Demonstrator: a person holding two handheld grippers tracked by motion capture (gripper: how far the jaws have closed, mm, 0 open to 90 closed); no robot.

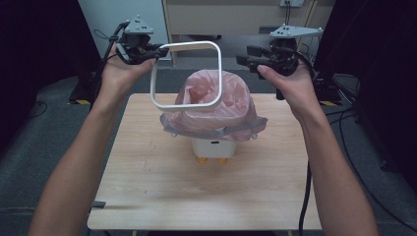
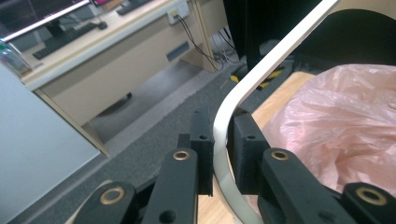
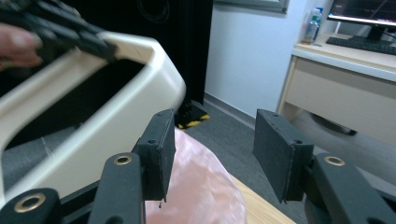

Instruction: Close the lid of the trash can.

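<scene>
One white ring (image 1: 186,75) clamped in left claw (image 1: 156,52) — right claw (image 1: 244,55) agape — one pink bag (image 1: 214,105).

Background only: office clutter around the wooden surface (image 1: 147,162).

Grey carpet floor (image 1: 59,118) runs all round the surface. Beyond its far edge stands a beige desk (image 1: 236,19); in the left gripper view that desk (image 2: 116,60) carries a keyboard (image 2: 65,39) and a monitor edge, with a wall socket (image 2: 176,16) and dangling wires on its side panel. Right gripper view: a second desk (image 3: 345,79) past the surface, with keyboard (image 3: 364,44), monitor (image 3: 369,14) and a water bottle (image 3: 312,25); a white wall panel (image 3: 247,56) stands beside it. Yellow-black hazard tape (image 3: 194,122) lies on the floor by the surface's far corner. Dark curtains flank it both sides.
</scene>
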